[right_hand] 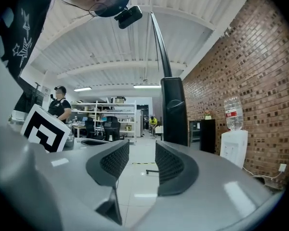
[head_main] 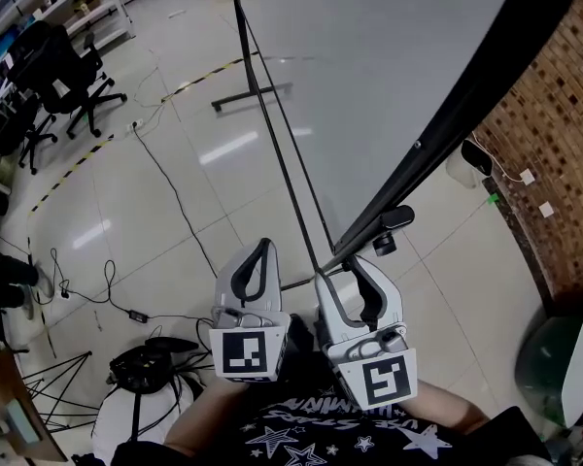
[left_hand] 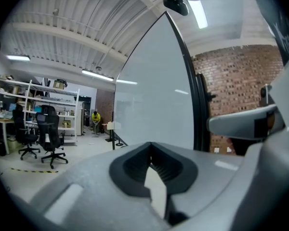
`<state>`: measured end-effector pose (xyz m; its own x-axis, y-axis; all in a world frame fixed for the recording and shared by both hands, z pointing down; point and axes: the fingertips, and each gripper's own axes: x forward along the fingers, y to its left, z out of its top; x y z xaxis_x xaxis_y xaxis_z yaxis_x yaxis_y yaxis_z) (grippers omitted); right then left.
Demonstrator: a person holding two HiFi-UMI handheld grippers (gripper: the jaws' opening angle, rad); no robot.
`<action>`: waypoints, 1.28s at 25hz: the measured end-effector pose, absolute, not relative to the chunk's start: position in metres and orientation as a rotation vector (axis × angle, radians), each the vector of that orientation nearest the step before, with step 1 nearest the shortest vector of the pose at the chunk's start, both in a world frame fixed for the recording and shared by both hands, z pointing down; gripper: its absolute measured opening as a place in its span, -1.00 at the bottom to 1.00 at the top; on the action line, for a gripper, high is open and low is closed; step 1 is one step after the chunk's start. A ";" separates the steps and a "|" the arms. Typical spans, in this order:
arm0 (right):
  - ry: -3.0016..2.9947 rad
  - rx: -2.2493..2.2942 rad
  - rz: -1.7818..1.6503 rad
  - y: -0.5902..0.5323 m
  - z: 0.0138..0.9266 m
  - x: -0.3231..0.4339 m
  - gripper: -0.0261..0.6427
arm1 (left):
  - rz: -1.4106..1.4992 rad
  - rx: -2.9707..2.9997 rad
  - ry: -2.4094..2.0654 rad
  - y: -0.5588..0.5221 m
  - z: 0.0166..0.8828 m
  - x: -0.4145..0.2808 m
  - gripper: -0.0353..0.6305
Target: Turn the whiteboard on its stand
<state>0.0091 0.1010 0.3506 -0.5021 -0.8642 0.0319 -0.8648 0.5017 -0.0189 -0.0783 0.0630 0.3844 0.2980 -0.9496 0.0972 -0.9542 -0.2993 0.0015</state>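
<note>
The large whiteboard (head_main: 369,66) hangs tilted on its black stand (head_main: 272,115), its dark frame edge running down to a corner just ahead of my right gripper (head_main: 355,272). A black locking knob (head_main: 394,223) sits on that edge. The right gripper (right_hand: 142,153) is open with nothing between its pads; the board's edge-on frame (right_hand: 173,109) stands beyond them. My left gripper (head_main: 261,249) is beside it to the left, apart from the board, jaws shut and empty. In the left gripper view its tips (left_hand: 151,150) meet, with the white board face (left_hand: 149,95) ahead.
A brick wall (head_main: 554,144) runs close on the right, with a water dispenser (right_hand: 233,146) against it. Office chairs (head_main: 63,76) and shelves (head_main: 49,3) stand far left. Cables (head_main: 165,178) trail over the floor; a black bag (head_main: 146,367) lies near my feet. A person (right_hand: 60,105) stands at left.
</note>
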 end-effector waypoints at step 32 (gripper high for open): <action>-2.899 1.170 -0.004 0.012 0.366 -0.111 -0.89 | 0.002 2.350 -2.114 0.024 0.361 -0.158 -0.88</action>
